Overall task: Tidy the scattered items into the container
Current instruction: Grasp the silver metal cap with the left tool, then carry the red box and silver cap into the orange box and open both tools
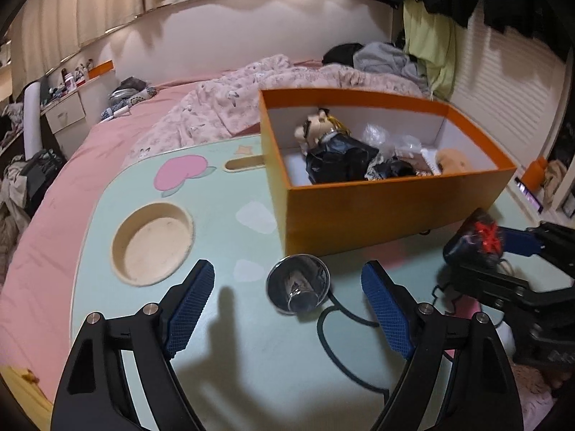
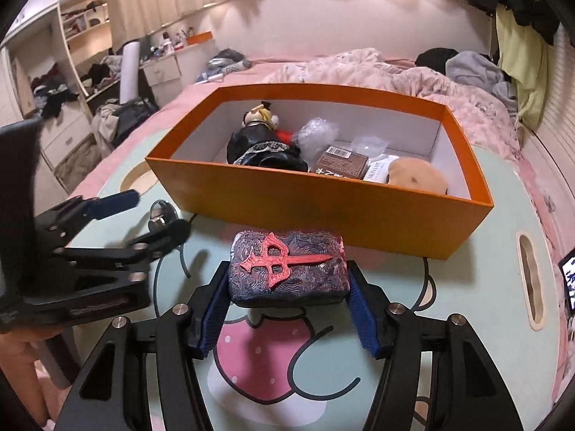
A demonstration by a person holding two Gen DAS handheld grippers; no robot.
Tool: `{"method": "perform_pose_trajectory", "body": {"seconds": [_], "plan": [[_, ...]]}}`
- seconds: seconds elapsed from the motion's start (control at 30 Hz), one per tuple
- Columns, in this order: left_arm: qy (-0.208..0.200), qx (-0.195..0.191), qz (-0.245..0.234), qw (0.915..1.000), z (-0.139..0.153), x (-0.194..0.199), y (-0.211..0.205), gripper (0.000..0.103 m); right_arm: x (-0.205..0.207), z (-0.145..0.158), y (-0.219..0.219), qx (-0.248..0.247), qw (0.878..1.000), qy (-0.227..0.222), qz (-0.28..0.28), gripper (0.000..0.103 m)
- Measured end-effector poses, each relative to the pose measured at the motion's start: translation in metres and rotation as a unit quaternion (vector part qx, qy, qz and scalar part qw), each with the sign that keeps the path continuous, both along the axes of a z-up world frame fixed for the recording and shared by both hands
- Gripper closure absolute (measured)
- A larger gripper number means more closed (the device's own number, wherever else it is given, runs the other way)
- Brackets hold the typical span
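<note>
Between my left gripper's (image 1: 287,305) textured blue pads sits a mirror-shiny metal cup (image 1: 298,283) on the smooth matt table (image 1: 251,359). My right gripper (image 2: 287,309) clamps a glossy embossed case (image 2: 287,269), and the orange box (image 2: 341,212) ahead looks like matt cardboard.

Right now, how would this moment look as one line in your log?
right gripper: shut on dark block | left gripper: open around metal cup | orange box: partly filled
</note>
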State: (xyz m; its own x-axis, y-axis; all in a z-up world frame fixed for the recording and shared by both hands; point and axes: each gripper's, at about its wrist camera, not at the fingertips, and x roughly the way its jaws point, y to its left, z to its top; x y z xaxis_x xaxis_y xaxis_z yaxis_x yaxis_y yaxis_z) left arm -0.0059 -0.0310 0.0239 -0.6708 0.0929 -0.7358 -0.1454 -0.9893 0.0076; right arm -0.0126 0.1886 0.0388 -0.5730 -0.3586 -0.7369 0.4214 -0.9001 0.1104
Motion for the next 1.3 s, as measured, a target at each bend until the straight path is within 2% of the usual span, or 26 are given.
{"method": "perform_pose_trajectory", "body": {"seconds": [0.07, 0.1, 0.23, 0.27, 0.47, 0.6, 0.8, 1.3], "plan": [[-0.010, 0.009, -0.002, 0.9999, -0.003, -0.003, 0.000, 0.044, 0.001, 0.000, -0.002, 0.006, 1.000, 0.001, 0.002, 0.042], [-0.012, 0.014, -0.004, 0.9998, -0.003, -0.004, 0.001, 0.044, 0.002, -0.001, -0.003, 0.008, 1.000, 0.002, 0.004, 0.042], [-0.010, 0.026, -0.005, 0.9996, -0.003, -0.002, -0.003, 0.065, 0.002, 0.000, 0.000, 0.014, 1.000, 0.009, 0.000, 0.042], [-0.010, 0.031, -0.006, 0.9995, -0.003, -0.001, -0.005, 0.068, 0.001, 0.000, 0.002, 0.014, 1.000, 0.010, -0.001, 0.042], [0.035, 0.054, -0.002, 0.9979, 0.015, 0.028, -0.005, 0.068, 0.003, 0.000, 0.005, 0.020, 1.000, 0.017, -0.010, 0.042], [0.042, 0.095, -0.018, 0.9944, 0.025, 0.049, 0.004, 0.068, 0.005, 0.001, 0.007, 0.024, 0.999, 0.022, -0.014, 0.042], [0.033, 0.075, -0.048, 0.9955, 0.019, 0.059, 0.029, 0.068, 0.007, 0.002, 0.007, 0.030, 0.999, 0.028, -0.020, 0.042], [0.029, 0.073, -0.046, 0.9959, 0.016, 0.057, 0.028, 0.068, 0.007, 0.000, 0.006, 0.030, 0.999, 0.026, -0.022, 0.042]]}}
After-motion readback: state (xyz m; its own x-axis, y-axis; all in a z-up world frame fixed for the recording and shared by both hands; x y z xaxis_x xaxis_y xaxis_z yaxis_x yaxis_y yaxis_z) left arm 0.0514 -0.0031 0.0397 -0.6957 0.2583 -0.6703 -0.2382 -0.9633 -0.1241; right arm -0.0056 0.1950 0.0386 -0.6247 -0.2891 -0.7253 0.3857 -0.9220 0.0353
